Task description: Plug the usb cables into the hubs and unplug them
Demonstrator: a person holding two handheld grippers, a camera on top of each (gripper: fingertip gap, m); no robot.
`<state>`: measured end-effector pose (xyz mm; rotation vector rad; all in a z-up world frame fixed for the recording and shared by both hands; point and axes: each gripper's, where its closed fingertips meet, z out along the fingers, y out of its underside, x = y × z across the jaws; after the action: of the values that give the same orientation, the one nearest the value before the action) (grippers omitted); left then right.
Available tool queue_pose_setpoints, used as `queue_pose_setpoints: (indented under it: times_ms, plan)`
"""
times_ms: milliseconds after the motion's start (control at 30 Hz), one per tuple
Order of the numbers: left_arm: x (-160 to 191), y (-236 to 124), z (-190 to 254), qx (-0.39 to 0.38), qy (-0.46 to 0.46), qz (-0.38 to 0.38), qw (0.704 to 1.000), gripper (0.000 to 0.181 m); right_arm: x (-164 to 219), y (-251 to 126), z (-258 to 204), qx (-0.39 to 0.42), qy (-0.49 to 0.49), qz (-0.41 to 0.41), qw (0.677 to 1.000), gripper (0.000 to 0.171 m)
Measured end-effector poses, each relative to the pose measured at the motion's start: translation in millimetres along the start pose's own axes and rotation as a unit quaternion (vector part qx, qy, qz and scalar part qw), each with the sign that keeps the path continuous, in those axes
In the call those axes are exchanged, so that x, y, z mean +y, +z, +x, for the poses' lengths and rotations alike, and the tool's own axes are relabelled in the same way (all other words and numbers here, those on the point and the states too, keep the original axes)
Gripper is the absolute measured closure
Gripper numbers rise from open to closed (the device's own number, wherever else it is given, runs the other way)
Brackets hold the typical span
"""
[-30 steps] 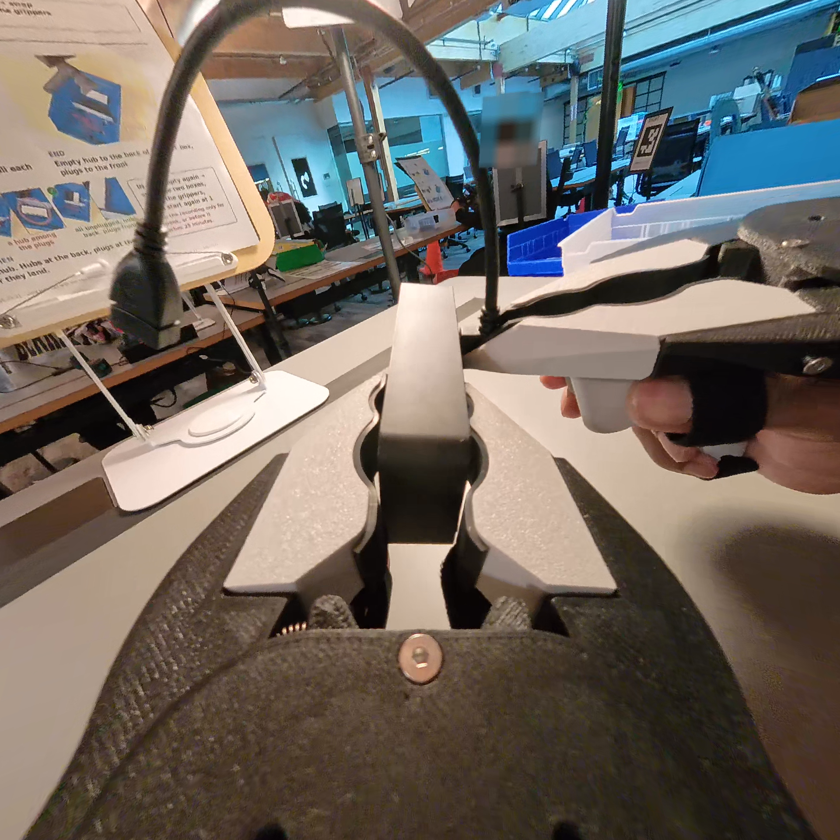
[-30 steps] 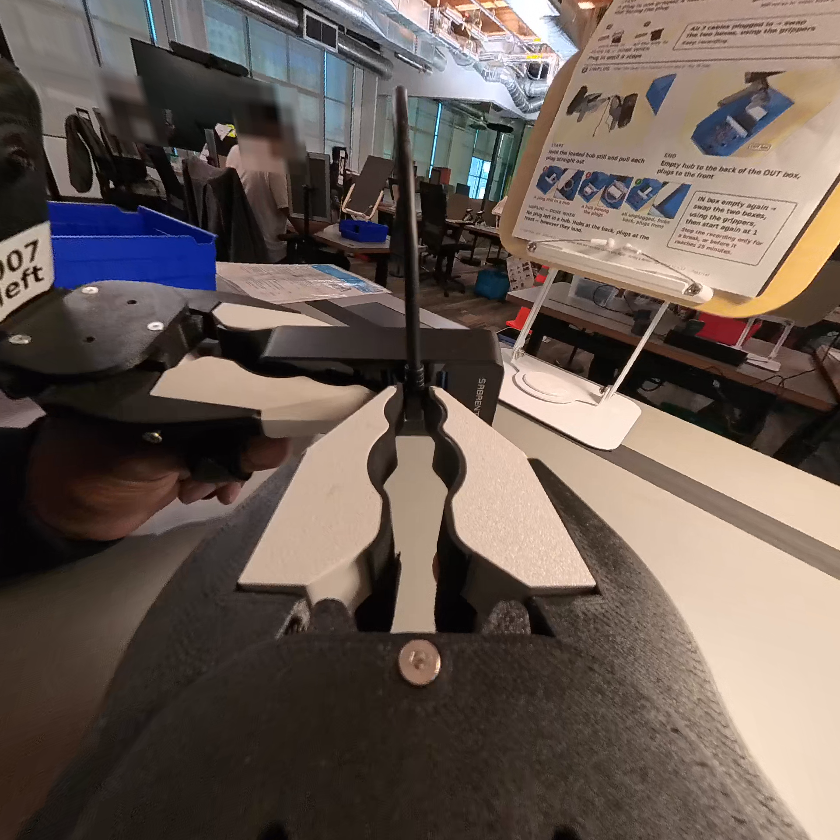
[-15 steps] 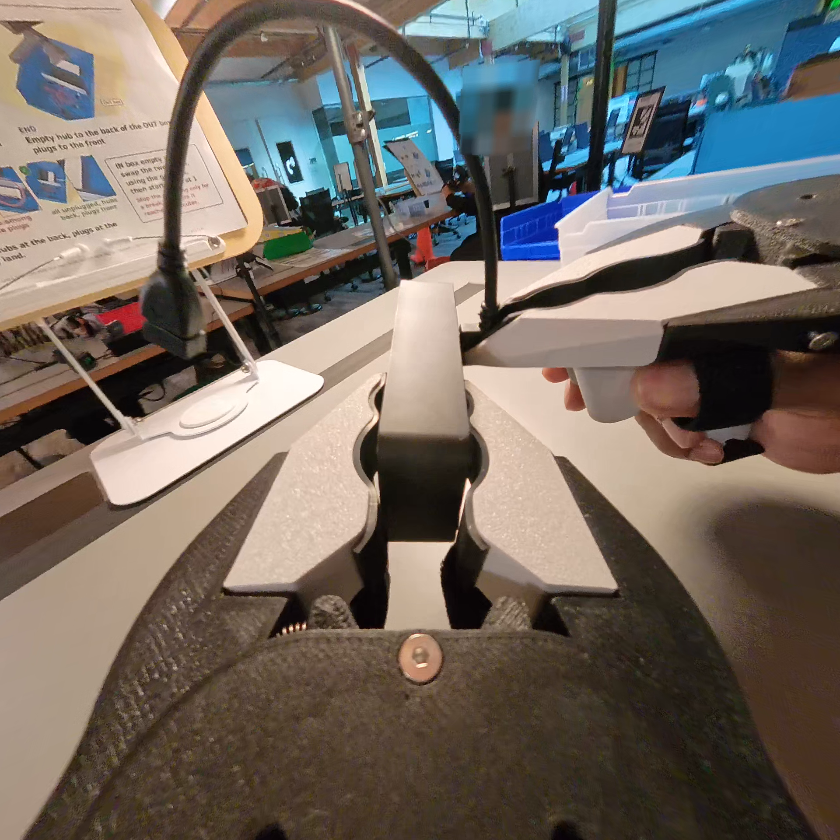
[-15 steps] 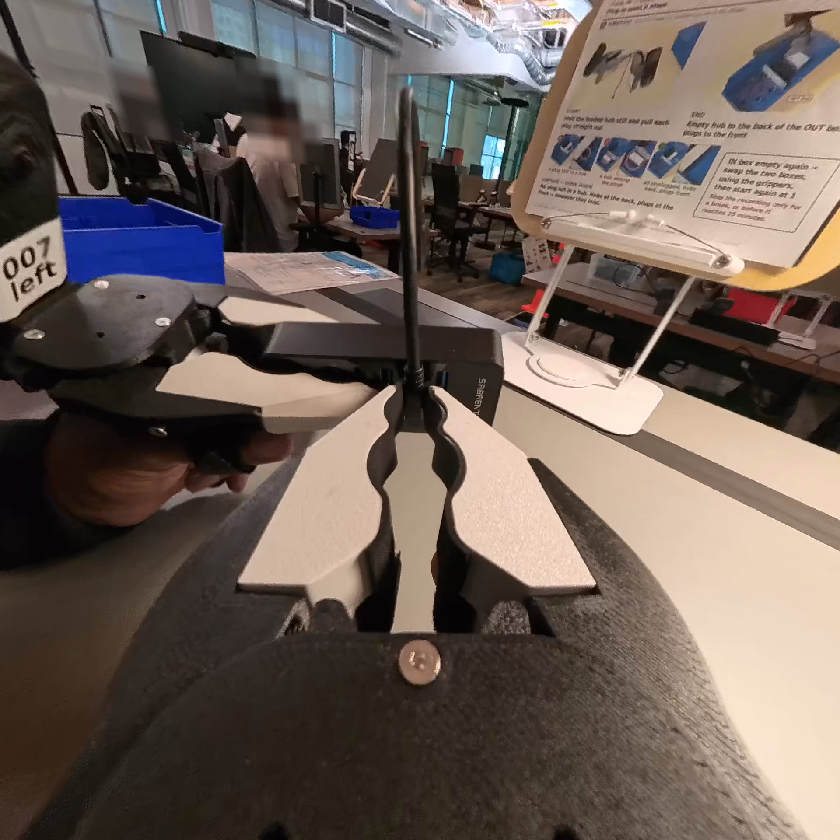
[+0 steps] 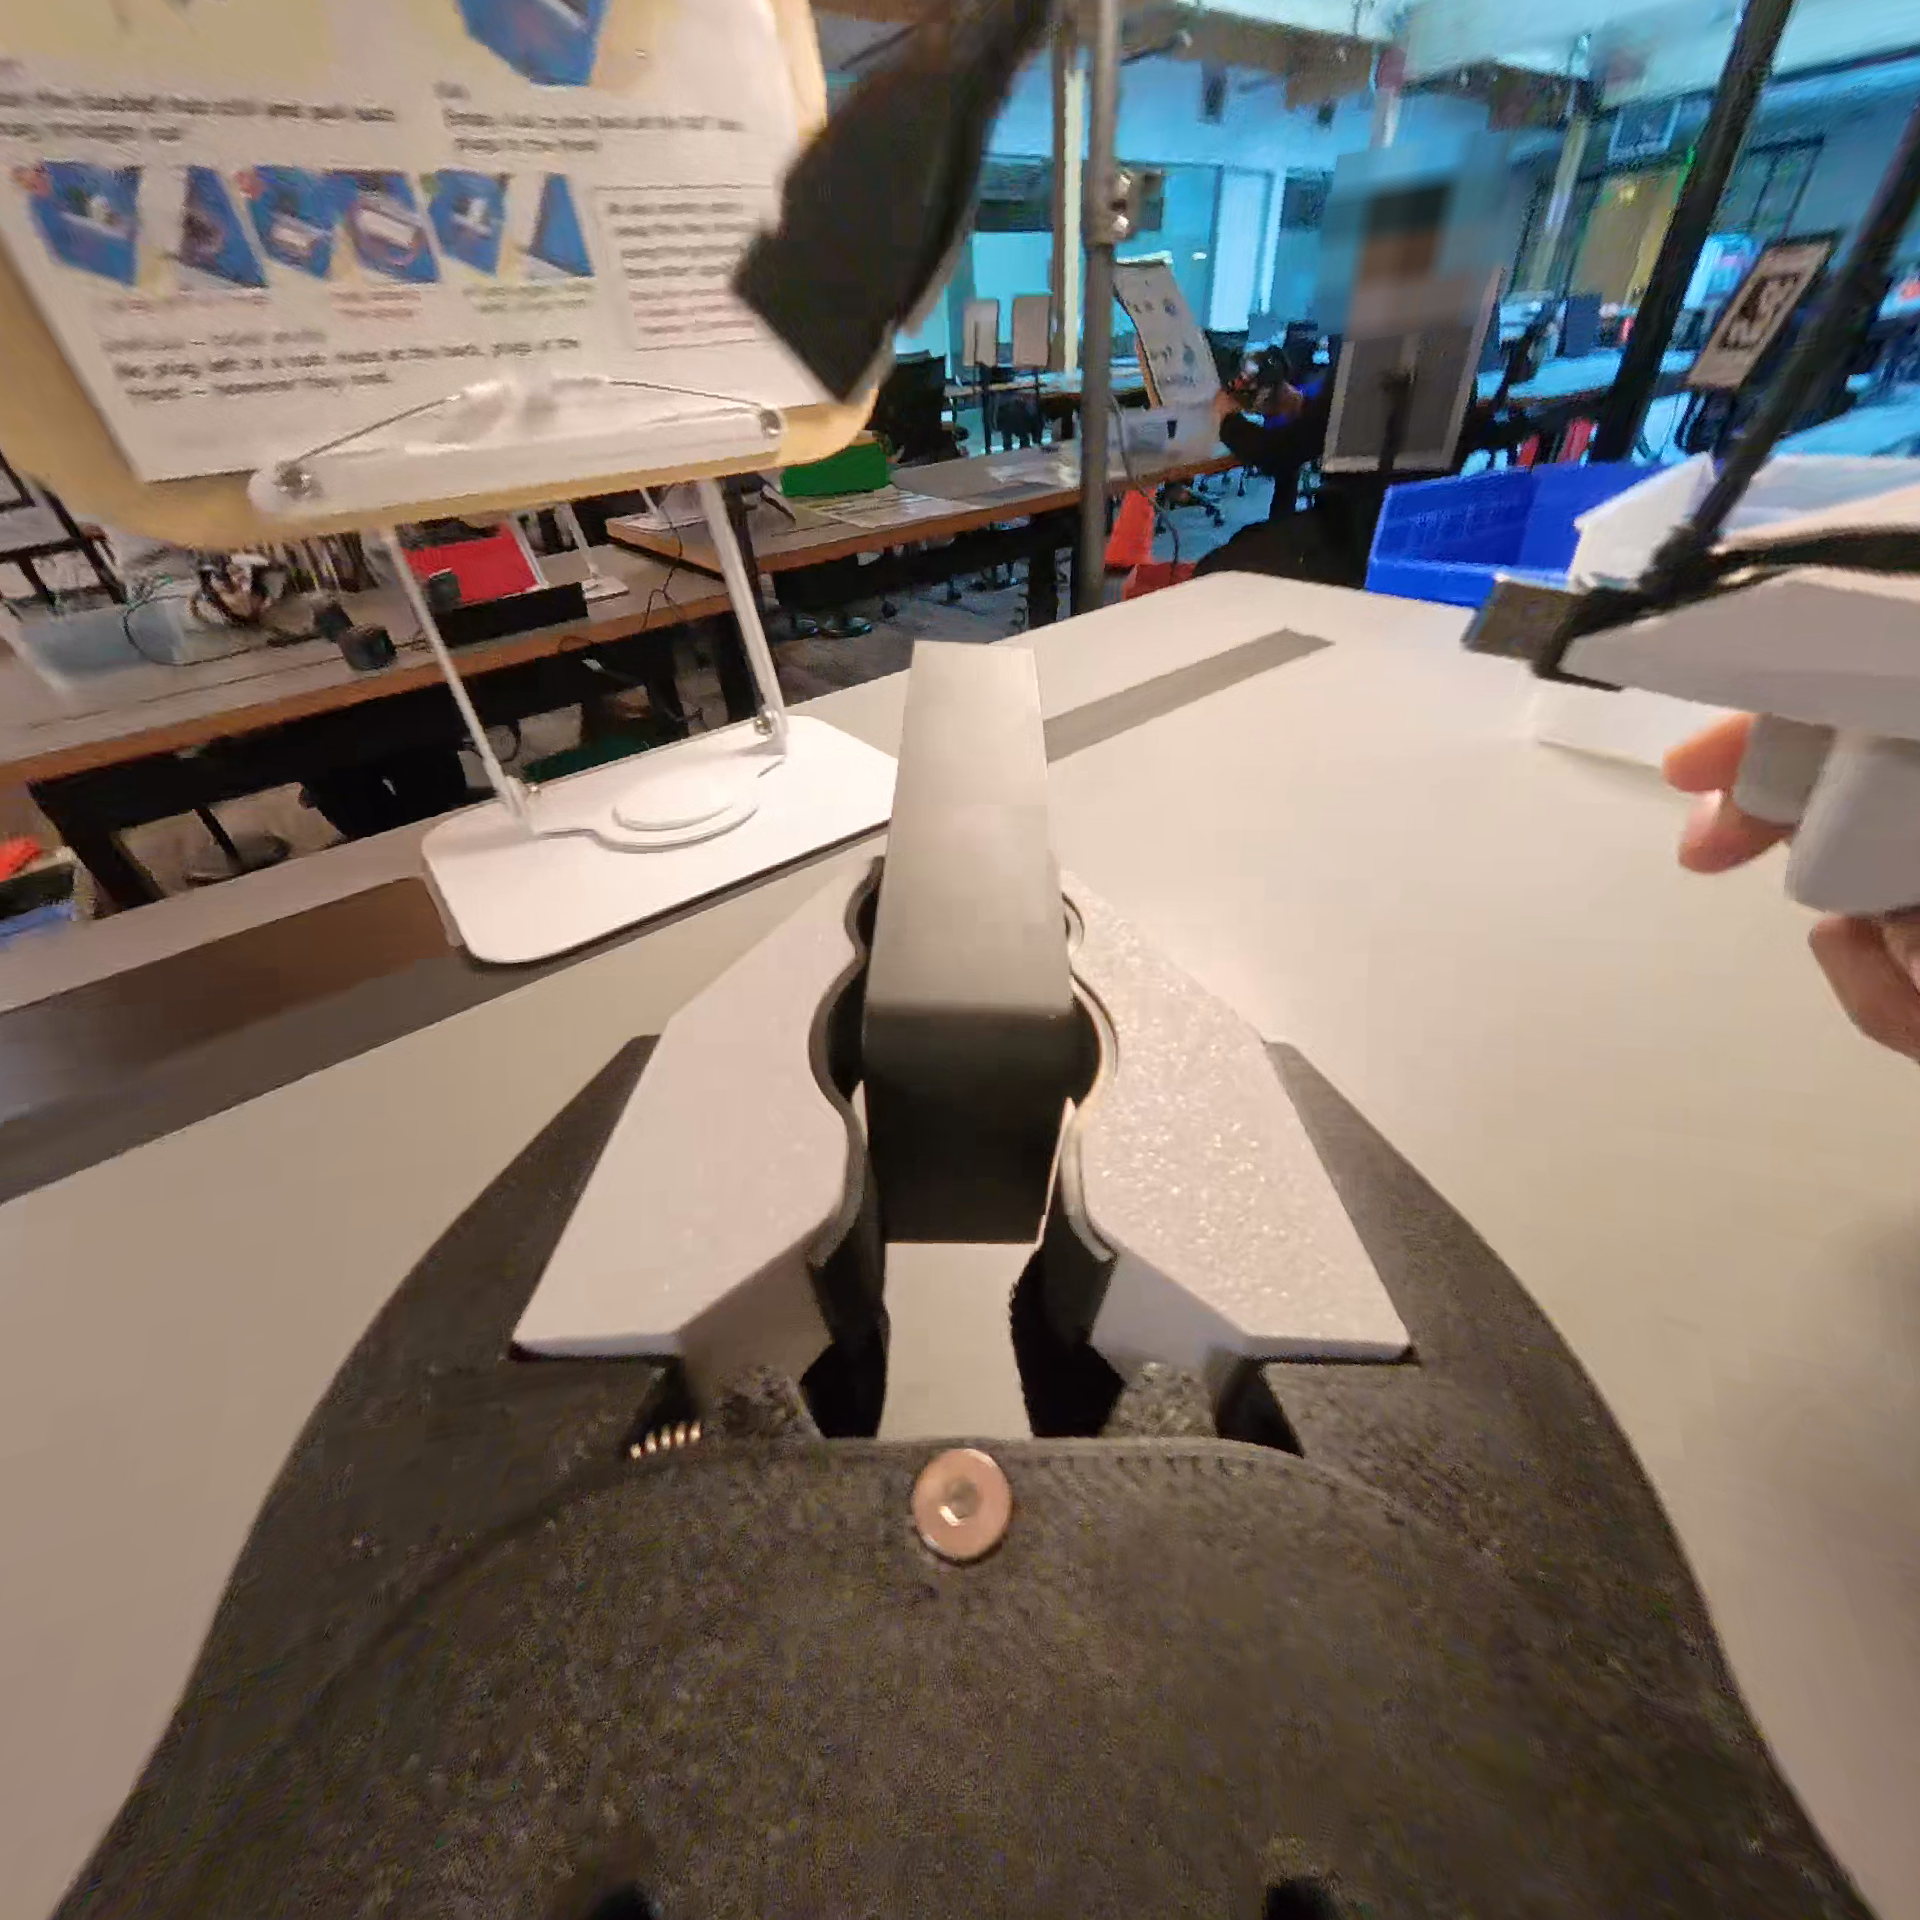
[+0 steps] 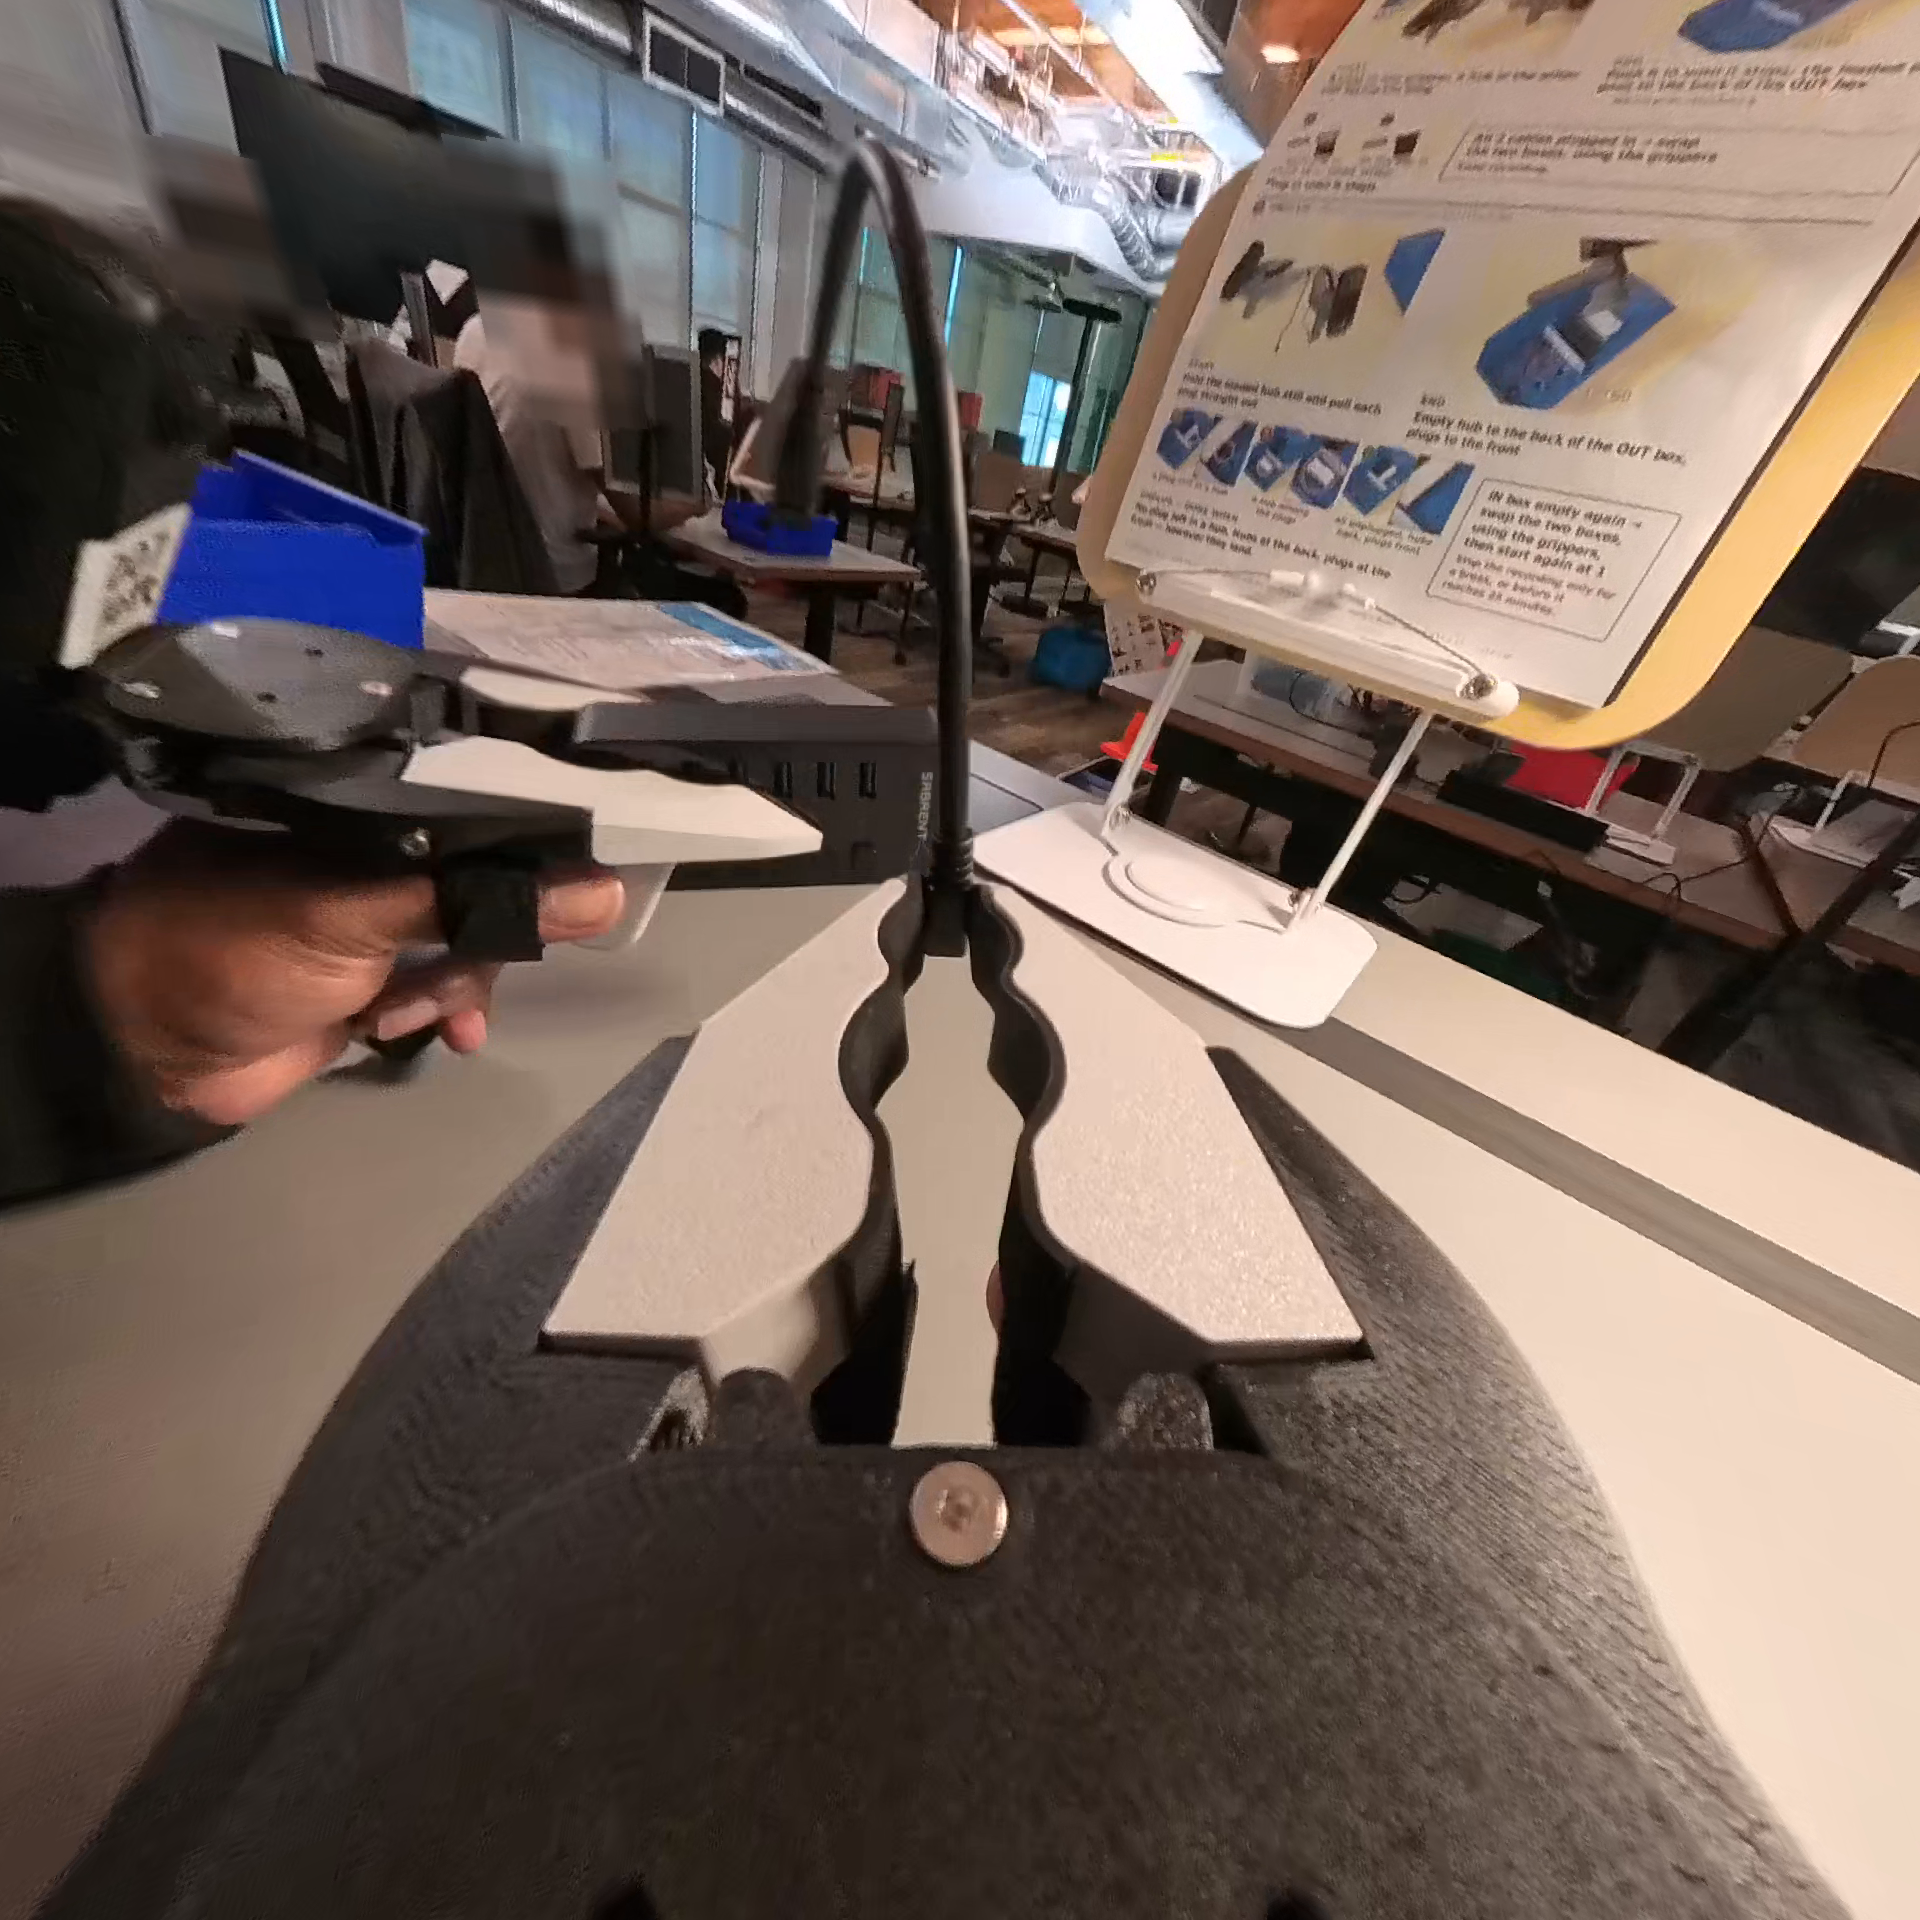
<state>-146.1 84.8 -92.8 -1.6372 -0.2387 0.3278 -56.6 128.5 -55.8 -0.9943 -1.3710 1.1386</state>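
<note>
Surface: pale grey top (image 5: 1351,1039) with a darker grey strip (image 5: 1184,686) running across it toward the far edge.
Stand: white-footed document stand (image 6: 1174,904) at the far edge, carrying an illustrated instruction sheet (image 6: 1507,343).
Bins: a blue bin (image 5: 1455,530) and a white bin (image 5: 1642,509), cut off at the right of the left wrist view.
Room: open workshop with rows of desks, chairs, windows and exposed ceiling ducts; seated people in the distance, partly blurred.
Left tongs (image 5: 971,935): pressed against the sides of a black usb hub (image 5: 966,883), held above the surface, its empty ports (image 6: 821,777) visible from the right wrist view.
Right tongs (image 6: 940,914): pinching the black plug (image 6: 943,920) of a usb cable (image 6: 935,468), just beside the hub's end and apart from it.
Cable: arches upward; its free connector (image 5: 862,229) hangs motion-blurred.
Hard to make out: the plug's metal tip is hidden between the fingers; the right hand (image 5: 1818,894) is cut off by the frame edge.
</note>
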Motion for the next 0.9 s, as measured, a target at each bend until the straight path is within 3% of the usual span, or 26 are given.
queue_pose_setpoints:
  times_ms: [200,400,633,767,900]
  plan:
    - [6,1,-5,0.016,-0.031,-0.003,0.999,0.152,3,-11,9,-0.002,-0.026,-0.008,1.0,0.164]
    - [7,1,-3,0.02,-0.017,-0.006,1.0,0.153,3,-63,43,0.037,-0.035,-0.047,0.998,0.164]
    - [11,5,17,0.032,0.06,-0.019,0.998,0.152,-30,-188,107,0.124,-0.066,-0.131,0.981,0.164]
    - [10,4,17,0.027,0.064,-0.014,0.997,0.152,-32,-280,166,0.227,-0.162,-0.232,0.932,0.164]
    - [8,4,13,0.02,0.051,-0.009,0.998,0.153,-3,-355,205,0.27,-0.217,-0.355,0.868,0.163]
